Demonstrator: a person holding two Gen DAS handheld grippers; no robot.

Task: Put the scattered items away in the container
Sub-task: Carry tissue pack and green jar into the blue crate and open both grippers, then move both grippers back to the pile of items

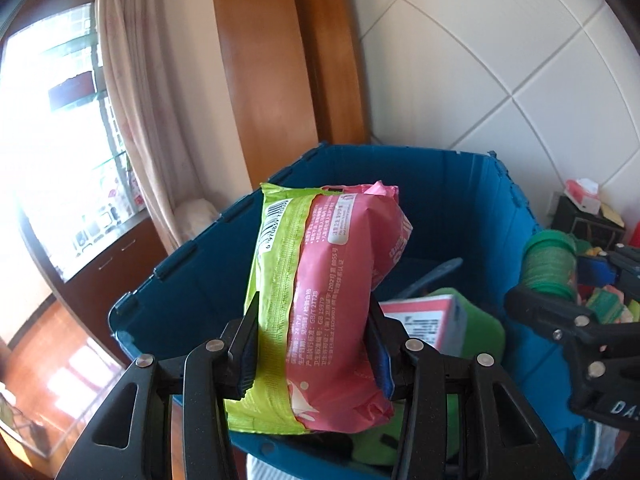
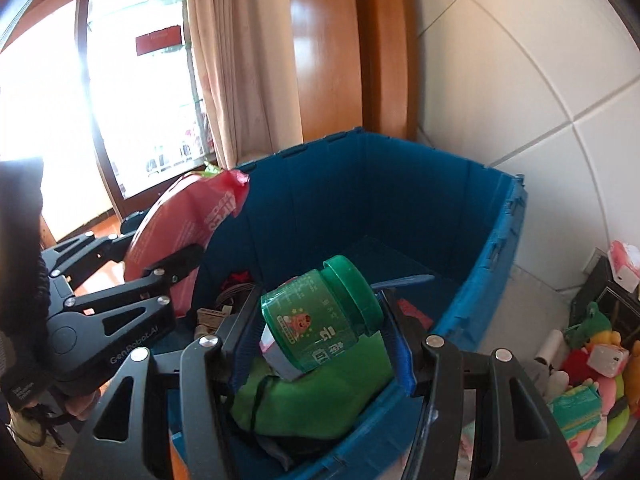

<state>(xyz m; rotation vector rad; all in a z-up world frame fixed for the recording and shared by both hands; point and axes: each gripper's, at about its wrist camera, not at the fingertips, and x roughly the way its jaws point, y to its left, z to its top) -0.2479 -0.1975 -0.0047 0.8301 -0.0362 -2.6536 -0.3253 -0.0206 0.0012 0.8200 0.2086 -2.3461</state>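
A: Where are the things being tidied?

B: Both are held above a blue folding crate (image 1: 192, 292) that stands against a white tiled wall. The left gripper (image 1: 312, 344) holds a pink and green wet-wipes pack (image 1: 320, 304) upright over the crate's near rim. The right gripper (image 2: 320, 332) holds a green plastic jar (image 2: 320, 316), tilted, lid pointing away, over the crate's interior.

A: How would each handle?

B: The pack looks soft and light; its film wrapper dents where the pads press, so it may be slippery and could sag. Gripping across its lower middle, as here, seems sound. The jar looks stiff and smooth, probably light; its round wall could roll between flat pads, so a hold across the body below the lid is safest.

A: How far apart are the fingers?

B: The left pair is closed to the width of the pack, pressing both long sides. The right pair stands at a middling width with the jar between; it seems to be clamped, though contact on the far side is hard to see.

A: What is already inside?

B: A green cloth bag (image 2: 320, 392), a pink-labelled box (image 1: 424, 320) and some dark items. Soft toys (image 2: 592, 364) lie on the floor outside, to the right
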